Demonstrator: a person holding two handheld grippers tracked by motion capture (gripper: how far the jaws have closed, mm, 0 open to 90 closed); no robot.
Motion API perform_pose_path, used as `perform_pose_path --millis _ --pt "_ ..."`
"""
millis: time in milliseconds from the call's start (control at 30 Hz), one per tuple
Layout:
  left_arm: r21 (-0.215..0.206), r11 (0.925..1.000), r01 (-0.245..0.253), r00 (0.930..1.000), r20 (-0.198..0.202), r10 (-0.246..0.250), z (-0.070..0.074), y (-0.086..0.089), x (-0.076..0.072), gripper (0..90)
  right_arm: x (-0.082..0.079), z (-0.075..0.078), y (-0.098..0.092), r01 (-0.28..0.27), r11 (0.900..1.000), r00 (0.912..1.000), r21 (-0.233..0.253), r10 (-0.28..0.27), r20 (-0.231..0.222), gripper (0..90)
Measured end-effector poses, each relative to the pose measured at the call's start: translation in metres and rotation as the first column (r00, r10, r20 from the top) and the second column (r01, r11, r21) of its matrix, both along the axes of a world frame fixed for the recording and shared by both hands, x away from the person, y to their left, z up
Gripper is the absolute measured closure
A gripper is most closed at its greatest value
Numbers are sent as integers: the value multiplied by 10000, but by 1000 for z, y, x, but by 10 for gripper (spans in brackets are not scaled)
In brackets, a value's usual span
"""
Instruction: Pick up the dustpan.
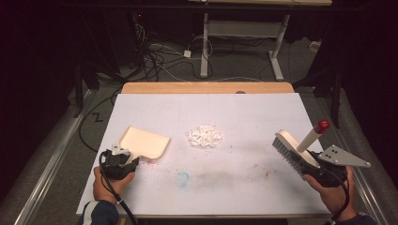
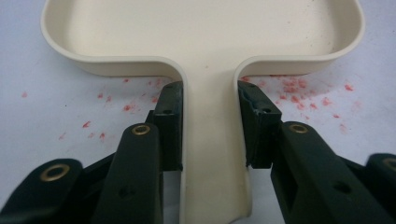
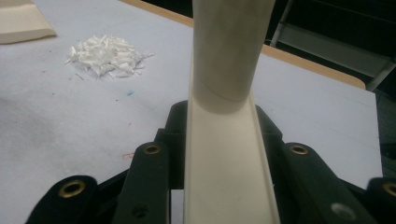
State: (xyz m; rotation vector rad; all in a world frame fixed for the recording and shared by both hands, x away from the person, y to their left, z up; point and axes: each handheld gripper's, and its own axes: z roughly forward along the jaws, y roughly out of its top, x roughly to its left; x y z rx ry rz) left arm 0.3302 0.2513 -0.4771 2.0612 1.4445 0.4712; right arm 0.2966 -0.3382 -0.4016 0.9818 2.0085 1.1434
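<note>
A cream dustpan (image 1: 144,142) lies flat on the white table cover at the left; in the left gripper view its tray (image 2: 205,28) spreads ahead and its handle runs back between the jaws. My left gripper (image 1: 123,157) is shut on that handle, its pads (image 2: 170,119) pressing both sides. At the right, my right gripper (image 1: 313,161) is shut on a cream hand brush (image 1: 292,149) with grey bristles and a red-tipped handle (image 1: 322,125), held above the table. A pile of white scraps (image 1: 204,136) lies mid-table, also far left in the right gripper view (image 3: 107,55).
The white cover (image 1: 244,187) carries red specks near the dustpan (image 2: 289,88) and a faint blue mark (image 1: 182,178). The wooden table edge (image 1: 206,87) runs along the back. Beyond it are cables and desk legs on the floor (image 1: 206,51).
</note>
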Motion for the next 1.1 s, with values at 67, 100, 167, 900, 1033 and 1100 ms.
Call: perform_pose_path --millis 67,100,167,900,1033,1100 --pt "-161 9998 114 9999 -69 -115 1 3 1 630 0 0 0 -14 10000 10000 9 14 -9 682" --pt "-109 9998 183 9998 -96 -184 2 4 2 631 0 0 0 -15 10000 10000 -7 15 2 681" --pt "71 9995 316 9994 -117 -315 3 5 3 631 0 0 0 -38 10000 10000 -10 38 -3 682" --pt "1298 9545 2685 9597 -1211 -2535 46 8 12 632 26 9 3 263 9983 9996 520 -268 87 682" --pt "1246 9534 2749 9569 -1323 -2586 53 9 13 632 36 14 8 318 9975 9994 635 -327 123 682" --pt "1221 9460 3004 9484 -1436 -2827 55 7 14 632 43 16 11 296 9972 9995 683 -305 121 682"
